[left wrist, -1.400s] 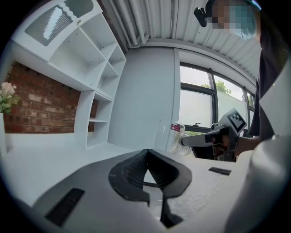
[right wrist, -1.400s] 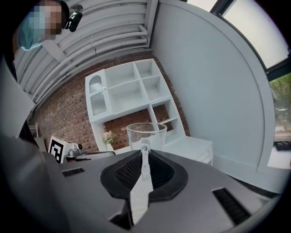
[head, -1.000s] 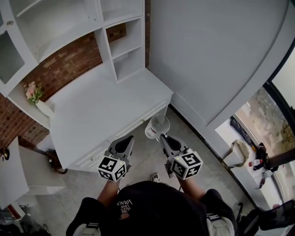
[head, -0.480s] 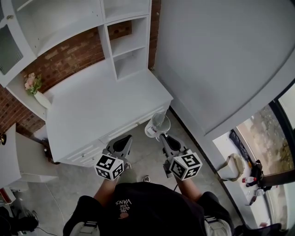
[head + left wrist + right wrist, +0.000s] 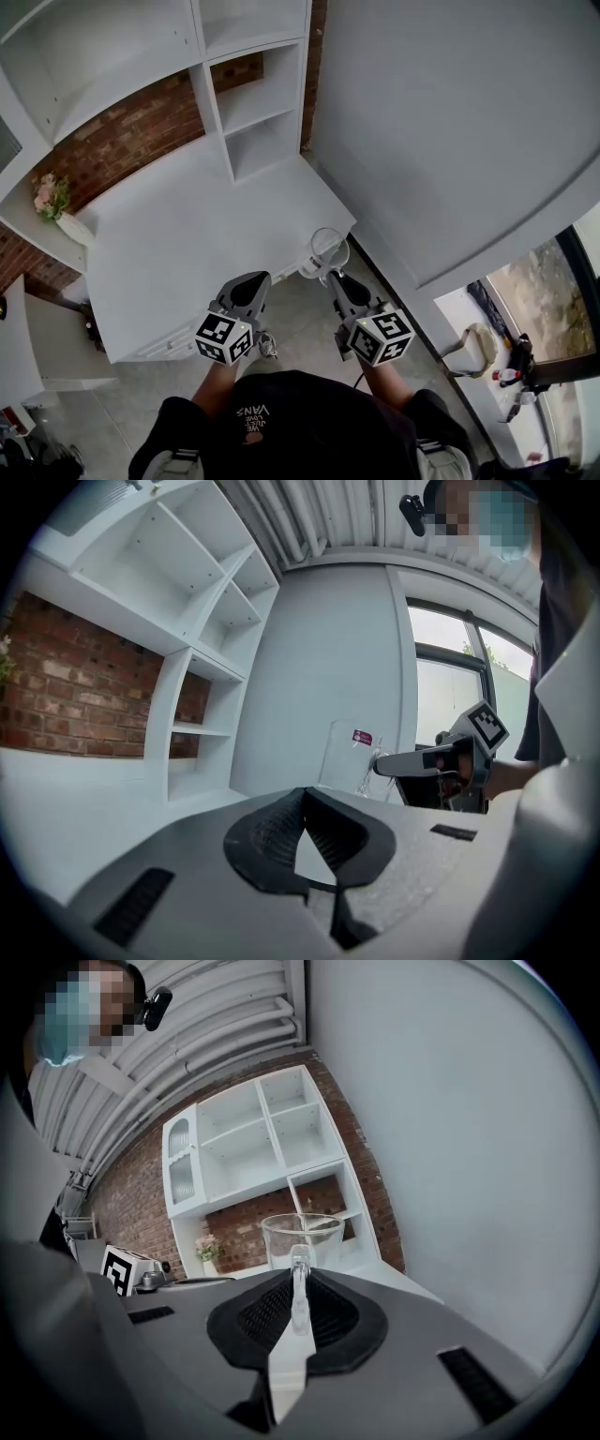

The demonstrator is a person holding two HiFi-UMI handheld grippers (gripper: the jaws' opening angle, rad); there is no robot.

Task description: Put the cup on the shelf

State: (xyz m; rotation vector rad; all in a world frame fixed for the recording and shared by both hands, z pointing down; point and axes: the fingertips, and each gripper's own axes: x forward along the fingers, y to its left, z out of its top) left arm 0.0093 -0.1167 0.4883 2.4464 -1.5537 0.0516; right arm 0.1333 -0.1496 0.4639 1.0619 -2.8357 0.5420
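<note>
A clear glass cup point(image 5: 323, 251) with a handle hangs in the air at the front right corner of the white desk point(image 5: 187, 234). My right gripper point(image 5: 326, 275) is shut on its handle point(image 5: 299, 1283), with the cup point(image 5: 302, 1237) upright past the jaws. My left gripper point(image 5: 246, 292) is beside it to the left, shut and holding nothing. In the left gripper view the cup point(image 5: 350, 759) shows to the right, held by the other gripper. The white shelf unit point(image 5: 248, 89) stands at the back of the desk, its compartments bare.
A vase of pink flowers point(image 5: 54, 208) sits at the desk's left end before the brick wall point(image 5: 122, 131). A plain white wall point(image 5: 450, 122) rises on the right. Grey tiled floor point(image 5: 300, 319) lies under me.
I have moved closer to the desk: the cup and both grippers now sit at its front edge. The right gripper's hold on the cup is unchanged.
</note>
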